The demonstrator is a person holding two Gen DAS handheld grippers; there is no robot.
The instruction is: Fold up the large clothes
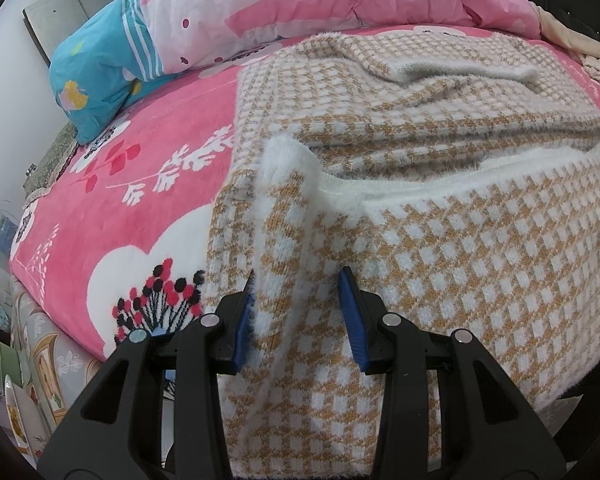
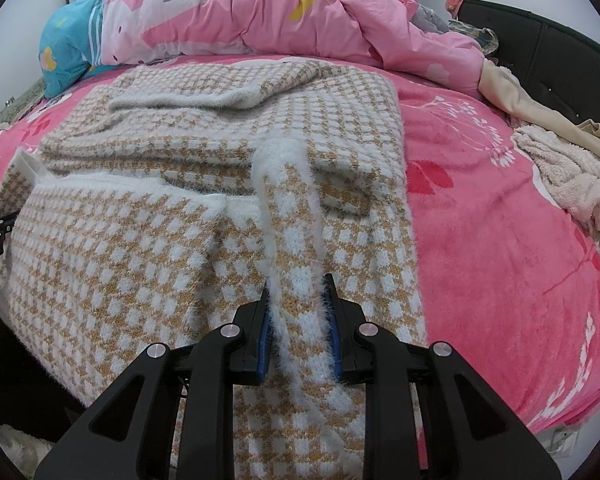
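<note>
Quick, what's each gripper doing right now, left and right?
Left gripper: closed on a raised fold of the fuzzy tan-and-white checked knit garment.
Right gripper: closed on another fold of it.

bedroom around the bed

i see a wide bed under a pink floral blanket (image 2: 500, 240), with a rumpled pink quilt (image 2: 300, 20) heaped along the far side and a teal pillow (image 1: 96, 76) at its left end. a dark padded headboard (image 2: 540, 48) curves round the right edge. the wall (image 1: 8, 80) on the left is pale, with a light cabinet (image 1: 56, 16) against it. light is soft and even.
</note>
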